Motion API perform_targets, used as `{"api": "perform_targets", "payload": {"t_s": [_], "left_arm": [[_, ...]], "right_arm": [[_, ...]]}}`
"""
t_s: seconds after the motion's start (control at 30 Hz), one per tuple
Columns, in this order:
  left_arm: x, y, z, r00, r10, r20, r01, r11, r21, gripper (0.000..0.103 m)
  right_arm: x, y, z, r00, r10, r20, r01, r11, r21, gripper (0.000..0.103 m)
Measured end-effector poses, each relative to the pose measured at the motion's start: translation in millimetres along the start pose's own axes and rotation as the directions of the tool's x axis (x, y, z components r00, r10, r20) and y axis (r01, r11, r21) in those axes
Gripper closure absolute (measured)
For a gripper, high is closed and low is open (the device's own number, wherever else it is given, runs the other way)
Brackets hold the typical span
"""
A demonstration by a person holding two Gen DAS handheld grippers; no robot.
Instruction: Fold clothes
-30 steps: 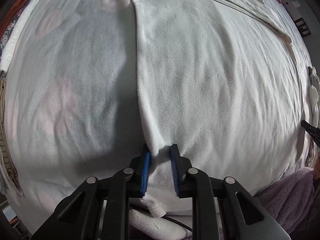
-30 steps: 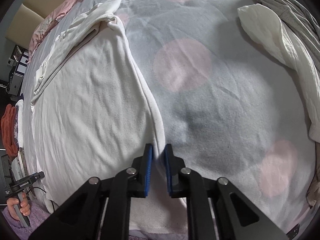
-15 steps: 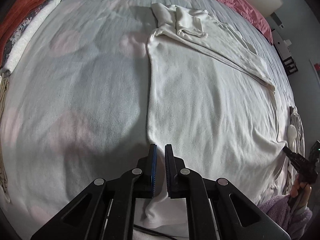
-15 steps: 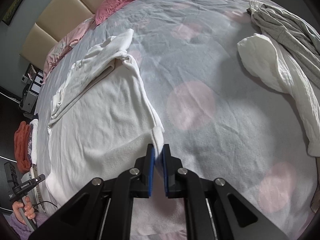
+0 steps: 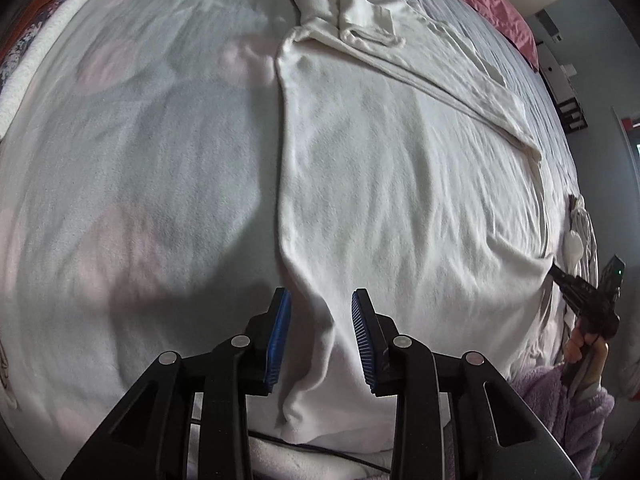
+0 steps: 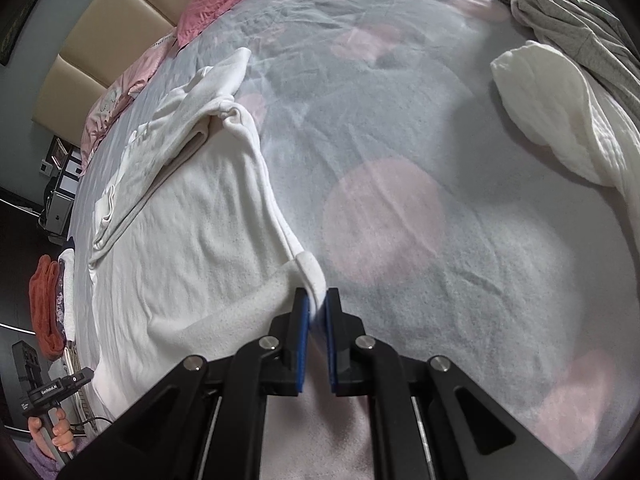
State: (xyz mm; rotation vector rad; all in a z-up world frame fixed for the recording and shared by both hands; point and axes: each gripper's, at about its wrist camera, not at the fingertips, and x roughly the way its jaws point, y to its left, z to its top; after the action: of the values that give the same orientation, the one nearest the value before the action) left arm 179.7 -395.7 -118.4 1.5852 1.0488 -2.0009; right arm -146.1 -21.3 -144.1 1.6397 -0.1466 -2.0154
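The cream garment (image 5: 400, 184) lies flat on the bed (image 5: 140, 160), centre frame; left gripper (image 5: 321, 336) fingers have just been opening, hem loose between them — re-grip before lifting; right gripper (image 6: 316, 320) pinches its corner, so keep the hem taut.

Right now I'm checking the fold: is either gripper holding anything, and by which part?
The right gripper pinches the white garment at its hem corner. The left gripper has just opened; the edge lies loose between its jaws.
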Motion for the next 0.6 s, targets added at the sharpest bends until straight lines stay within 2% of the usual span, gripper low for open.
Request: {"api": "perform_targets", "payload": {"t_s": [0.17, 0.23, 0.3, 0.43, 0.6], "left_arm": [[20, -15, -7, 0.996, 0.039, -0.086, -0.034, 0.997, 0.069, 0.071], [23, -22, -8, 0.995, 0.050, -0.086, -0.041, 0.994, 0.097, 0.082], [19, -26, -8, 0.997, 0.060, -0.048, -0.054, 0.992, 0.114, 0.093], [-3, -25, -4, 0.997, 0.011, 0.076, -0.019, 0.995, 0.097, 0.094], [-25, -5, 7, 0.980, 0.004, 0.200, -0.009, 1.000, 0.024, 0.094]], "right_arm": [[-2, -2, -2, 1.000, 0.007, 0.001, -0.007, 1.000, 0.012, 0.095], [-3, -2, -2, 1.000, 0.008, 0.000, -0.008, 1.000, 0.016, 0.095], [-4, -3, -3, 1.000, 0.008, 0.000, -0.008, 1.000, 0.021, 0.095], [-11, -3, -4, 1.000, 0.011, 0.026, -0.012, 1.000, 0.024, 0.095], [-27, -1, -2, 0.994, 0.010, 0.108, -0.011, 1.000, 0.014, 0.095]]}}
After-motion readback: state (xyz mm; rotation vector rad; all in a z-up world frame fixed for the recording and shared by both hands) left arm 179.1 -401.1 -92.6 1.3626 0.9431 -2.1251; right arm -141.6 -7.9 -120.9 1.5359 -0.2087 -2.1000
